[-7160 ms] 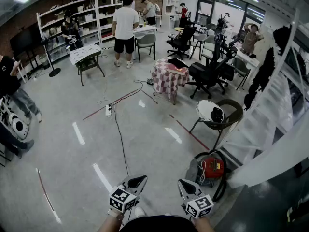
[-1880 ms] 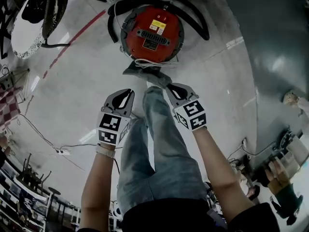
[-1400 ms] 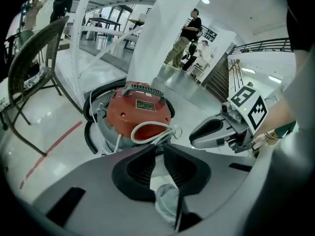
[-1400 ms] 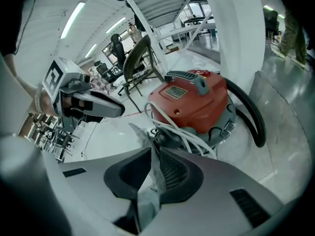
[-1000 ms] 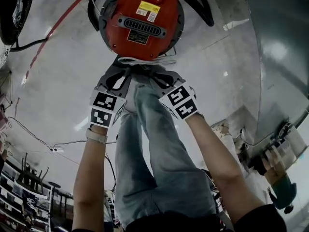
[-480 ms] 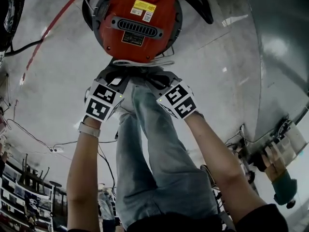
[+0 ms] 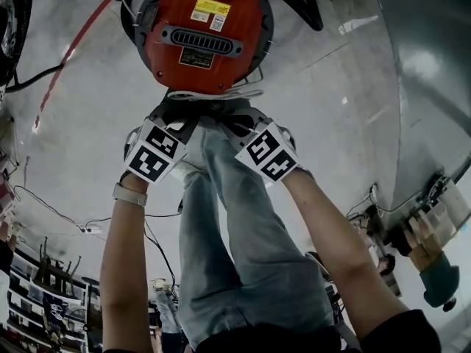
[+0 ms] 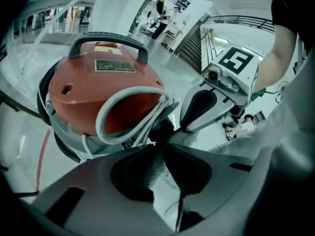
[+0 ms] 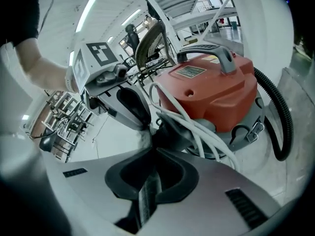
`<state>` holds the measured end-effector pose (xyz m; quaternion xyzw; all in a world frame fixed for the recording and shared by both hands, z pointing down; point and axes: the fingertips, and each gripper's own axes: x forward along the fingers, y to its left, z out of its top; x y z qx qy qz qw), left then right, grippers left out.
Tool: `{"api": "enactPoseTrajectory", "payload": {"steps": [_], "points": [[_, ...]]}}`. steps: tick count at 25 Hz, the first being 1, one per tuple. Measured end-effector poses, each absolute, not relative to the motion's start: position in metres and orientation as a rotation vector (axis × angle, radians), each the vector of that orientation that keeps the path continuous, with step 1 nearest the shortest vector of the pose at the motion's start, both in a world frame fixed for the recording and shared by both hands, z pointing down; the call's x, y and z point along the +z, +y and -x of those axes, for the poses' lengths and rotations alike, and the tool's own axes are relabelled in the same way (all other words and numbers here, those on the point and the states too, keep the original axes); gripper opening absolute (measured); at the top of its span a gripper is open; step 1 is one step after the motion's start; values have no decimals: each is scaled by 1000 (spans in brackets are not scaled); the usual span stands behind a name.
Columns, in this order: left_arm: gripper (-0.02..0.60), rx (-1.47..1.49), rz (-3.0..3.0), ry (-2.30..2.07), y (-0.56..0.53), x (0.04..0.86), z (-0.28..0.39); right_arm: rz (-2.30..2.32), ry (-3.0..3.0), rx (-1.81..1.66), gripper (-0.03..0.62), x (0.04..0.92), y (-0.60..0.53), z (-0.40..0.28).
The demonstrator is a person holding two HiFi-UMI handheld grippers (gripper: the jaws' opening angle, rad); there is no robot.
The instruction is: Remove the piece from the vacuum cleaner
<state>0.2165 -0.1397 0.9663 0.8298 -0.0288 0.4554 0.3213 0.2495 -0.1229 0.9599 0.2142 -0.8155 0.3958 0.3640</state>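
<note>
A red canister vacuum cleaner with a black handle stands on the grey floor, a white cord looped at its near side. Below the cord a dark grey piece juts from its base. My left gripper and right gripper converge on that piece from either side, tips close together. In the left gripper view my left gripper has its jaws closed to a point just short of the dark piece. My right gripper looks shut too, beside the cord.
A black hose curls round the vacuum's right side. The person's legs in jeans hang between the arms. A red floor line runs at the left, and a grey wall stands at the right. People stand in the distance.
The view went from the open room to straight down on the vacuum. Both grippers moved up to its near side and drew together at the dark piece.
</note>
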Motion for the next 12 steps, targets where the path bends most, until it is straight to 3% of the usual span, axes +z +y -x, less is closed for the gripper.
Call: {"api": "enactPoseTrajectory", "payload": {"steps": [12], "points": [[106,1282,-2210,9,-130,979,-214,-471,-2135,883,41,954,-116,-244]]}}
